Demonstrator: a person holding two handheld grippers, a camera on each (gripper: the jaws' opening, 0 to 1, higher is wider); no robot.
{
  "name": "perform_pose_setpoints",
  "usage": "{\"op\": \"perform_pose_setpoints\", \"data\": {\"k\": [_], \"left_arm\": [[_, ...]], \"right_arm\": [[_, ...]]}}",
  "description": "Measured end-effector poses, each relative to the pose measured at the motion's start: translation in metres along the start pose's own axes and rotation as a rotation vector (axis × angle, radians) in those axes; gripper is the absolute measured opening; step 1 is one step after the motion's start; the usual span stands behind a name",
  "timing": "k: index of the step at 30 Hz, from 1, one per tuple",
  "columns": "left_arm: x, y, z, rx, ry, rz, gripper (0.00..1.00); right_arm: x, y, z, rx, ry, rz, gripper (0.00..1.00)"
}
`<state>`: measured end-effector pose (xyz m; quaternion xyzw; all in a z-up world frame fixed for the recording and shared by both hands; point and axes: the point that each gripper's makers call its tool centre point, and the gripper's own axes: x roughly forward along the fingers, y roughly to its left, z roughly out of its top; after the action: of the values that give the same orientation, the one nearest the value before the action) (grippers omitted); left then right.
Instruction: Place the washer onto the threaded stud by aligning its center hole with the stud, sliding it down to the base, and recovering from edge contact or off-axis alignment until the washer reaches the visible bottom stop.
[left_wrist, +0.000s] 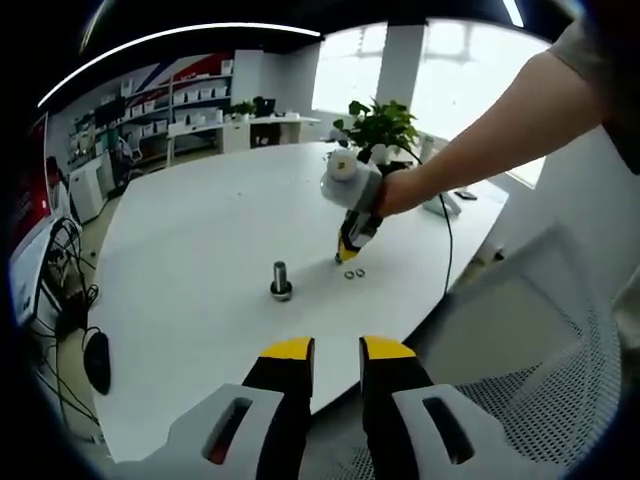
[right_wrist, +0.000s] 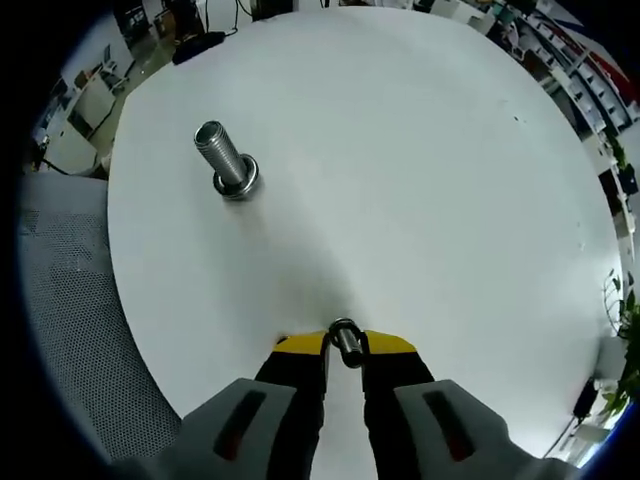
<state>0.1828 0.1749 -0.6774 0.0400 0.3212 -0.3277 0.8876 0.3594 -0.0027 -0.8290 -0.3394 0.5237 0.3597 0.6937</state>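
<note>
Right gripper view: a small silver metal washer (right_wrist: 345, 340) sits pinched on edge between the yellow tips of the right hand-held gripper (right_wrist: 345, 347), low over the white round desk (right_wrist: 420, 170). The grey threaded steel stud (right_wrist: 226, 160) stands well apart. The left hand-held gripper (left_wrist: 336, 350) hangs released, its jaws parted, near the desk's edge.

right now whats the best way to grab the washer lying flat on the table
Take the washer across its rim, coming straight down from above. It lies flat on the white table, so only its thin outer edge offers purchase. The right gripper already has its jaws closed around a washer there.
</note>
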Motion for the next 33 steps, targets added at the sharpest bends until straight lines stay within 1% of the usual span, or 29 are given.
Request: {"op": "perform_pose_setpoints", "data": {"k": [2,5,14,26,29,33], "left_arm": [[0.0,0.0,0.0,-0.002,0.0,0.002,0.16],[0.0,0.001,-0.001,-0.001,0.002,0.004,0.16],[-0.001,0.002,-0.001,-0.004,0.003,0.013,0.16],[0.0,0.002,-0.003,-0.004,0.017,0.014,0.16],[0.0,0.002,-0.003,-0.005,0.016,0.017,0.16],[0.0,0.004,-0.004,-0.01,0.02,0.027,0.16]], "right_arm": [[0.001,0.0,-0.002,0.007,0.004,0.001,0.16],[0.001,0.0,-0.005,0.046,-0.008,-0.005,0.17],[-0.007,0.003,-0.018,0.076,-0.004,-0.011,0.2],[-0.022,0.015,-0.046,0.107,-0.004,0.008,0.25],[-0.02,0.02,-0.048,0.115,-0.007,0.024,0.27],[-0.012,0.027,-0.05,0.1,0.008,0.035,0.28]]}}
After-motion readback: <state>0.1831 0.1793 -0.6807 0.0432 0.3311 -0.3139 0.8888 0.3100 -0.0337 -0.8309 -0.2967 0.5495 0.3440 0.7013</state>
